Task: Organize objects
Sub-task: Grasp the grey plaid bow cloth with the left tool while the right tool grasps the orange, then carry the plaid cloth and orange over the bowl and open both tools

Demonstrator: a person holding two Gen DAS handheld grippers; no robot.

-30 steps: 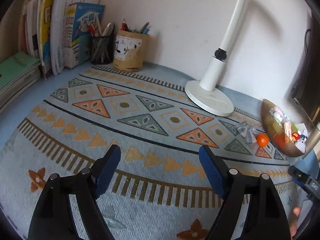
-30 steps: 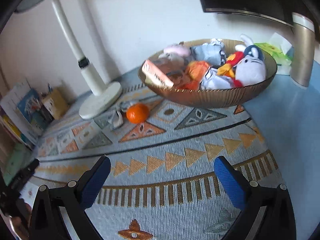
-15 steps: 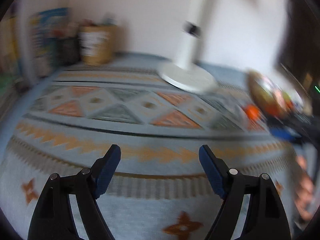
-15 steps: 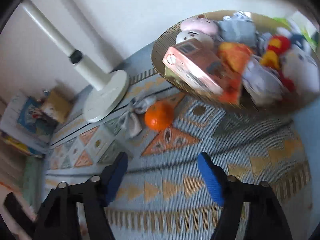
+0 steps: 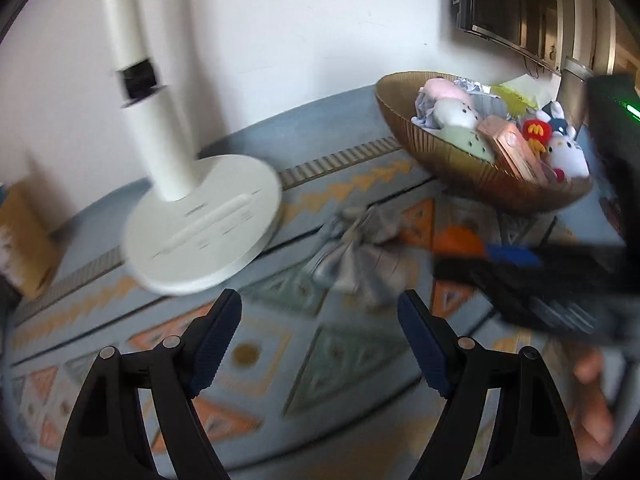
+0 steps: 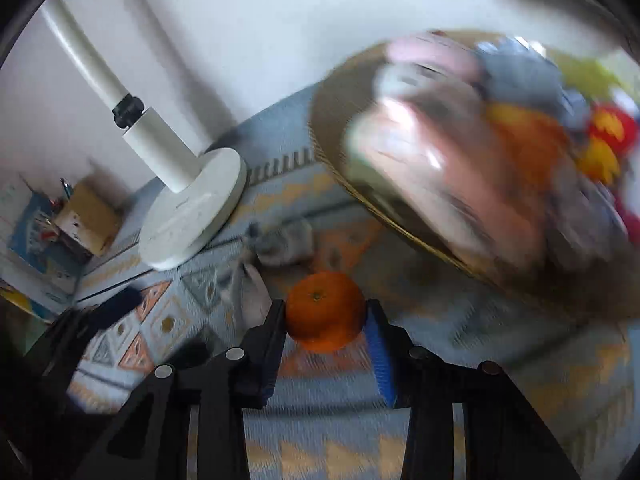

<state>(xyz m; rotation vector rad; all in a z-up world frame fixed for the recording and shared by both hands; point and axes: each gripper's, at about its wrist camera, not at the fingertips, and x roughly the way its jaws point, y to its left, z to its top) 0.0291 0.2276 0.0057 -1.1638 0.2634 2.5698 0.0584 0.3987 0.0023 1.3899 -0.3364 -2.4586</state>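
An orange sits between the fingers of my right gripper, which is shut on it just over the patterned mat. In the left wrist view the orange shows partly behind the right gripper. A crumpled grey cloth lies on the mat beside the orange; it also shows in the right wrist view. A golden bowl full of soft toys and a pink box stands behind. My left gripper is open and empty, just short of the cloth.
A white lamp base and pole stand left of the cloth. The bowl looms blurred at the right. A cardboard pen holder and books stand at the far left. A dark monitor hangs at the upper right.
My right gripper has moved forward to the orange and closed on it. My left gripper has swung right and forward toward the grey cloth, staying open.
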